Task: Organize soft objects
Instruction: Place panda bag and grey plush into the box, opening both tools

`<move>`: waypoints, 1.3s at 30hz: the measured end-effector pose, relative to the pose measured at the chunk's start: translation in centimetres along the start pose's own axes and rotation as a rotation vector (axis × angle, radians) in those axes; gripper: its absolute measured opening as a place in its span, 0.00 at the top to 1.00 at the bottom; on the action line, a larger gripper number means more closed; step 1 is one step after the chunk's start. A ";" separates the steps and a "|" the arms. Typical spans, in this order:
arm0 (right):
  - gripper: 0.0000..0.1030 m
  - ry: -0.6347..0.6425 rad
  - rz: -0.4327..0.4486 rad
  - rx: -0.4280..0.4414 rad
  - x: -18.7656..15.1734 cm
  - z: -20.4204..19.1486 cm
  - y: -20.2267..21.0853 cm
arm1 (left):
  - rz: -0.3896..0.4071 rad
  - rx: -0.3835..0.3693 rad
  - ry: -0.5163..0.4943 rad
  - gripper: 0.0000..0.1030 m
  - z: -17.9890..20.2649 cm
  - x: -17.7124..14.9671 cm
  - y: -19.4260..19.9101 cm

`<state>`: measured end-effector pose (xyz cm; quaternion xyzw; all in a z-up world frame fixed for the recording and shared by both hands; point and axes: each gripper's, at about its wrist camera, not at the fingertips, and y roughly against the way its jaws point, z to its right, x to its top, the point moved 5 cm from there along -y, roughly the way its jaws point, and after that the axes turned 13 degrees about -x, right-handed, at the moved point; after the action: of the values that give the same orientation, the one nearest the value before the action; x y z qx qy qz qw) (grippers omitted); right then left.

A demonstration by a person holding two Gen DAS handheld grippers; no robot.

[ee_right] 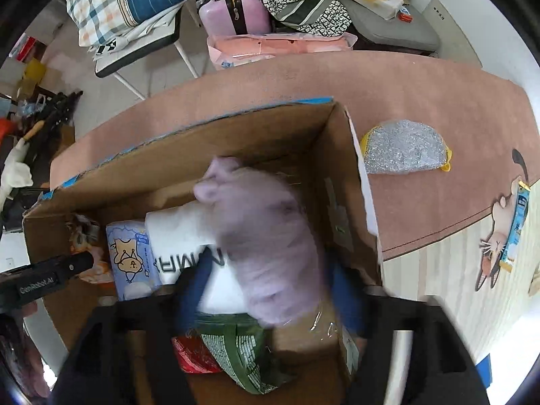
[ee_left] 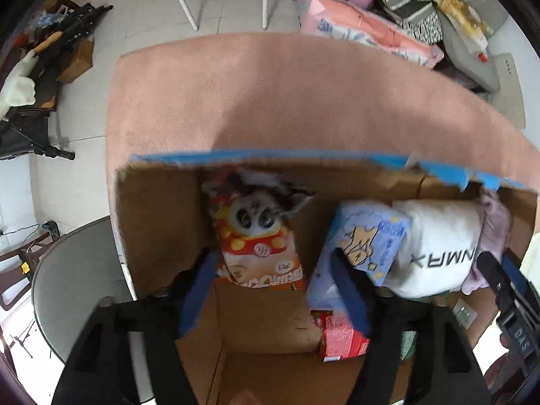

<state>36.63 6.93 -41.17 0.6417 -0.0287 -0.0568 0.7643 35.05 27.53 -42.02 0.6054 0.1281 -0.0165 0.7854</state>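
A cardboard box (ee_left: 158,222) with blue-edged flaps stands on the pink mat; it also shows in the right wrist view (ee_right: 280,135). Inside lie a red-orange snack bag (ee_left: 256,246), a pale blue tissue pack (ee_left: 368,236), a white pillow (ee_left: 438,246) and a red packet (ee_left: 341,337). My left gripper (ee_left: 273,290) is open over the box and holds nothing. My right gripper (ee_right: 266,290) is shut on a lilac fuzzy cloth (ee_right: 266,236), blurred, above the white pillow (ee_right: 179,233) inside the box. A silver sponge (ee_right: 405,150) lies on the mat to the right of the box.
A pink mat (ee_left: 270,94) lies under the box. A round glass table (ee_left: 77,287) stands at left. A chair (ee_right: 135,40) with pillows, a pink suitcase (ee_right: 233,10) and piled bags sit behind. A blue sachet (ee_right: 514,229) lies on the cat-print mat at right.
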 end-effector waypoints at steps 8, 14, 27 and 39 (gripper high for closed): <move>0.11 0.028 0.003 0.037 -0.4 0.2 1.6 | 0.088 0.003 -0.039 0.08 1.4 -1.2 2.9; 0.00 0.109 0.035 0.031 -2.7 0.1 3.6 | 0.201 0.027 -0.077 0.07 1.7 -4.2 5.7; 0.00 0.182 0.200 0.006 -9.8 1.8 9.6 | 0.364 0.009 -0.085 0.07 2.8 -13.7 9.9; 0.00 0.194 0.351 0.031 -17.4 5.3 16.7 | 0.516 0.024 -0.083 0.06 4.8 -22.1 15.2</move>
<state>19.56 6.72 -23.28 0.6409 -0.0672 0.1396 0.7518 17.35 24.11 -21.64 0.6262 -0.0632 0.1580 0.7609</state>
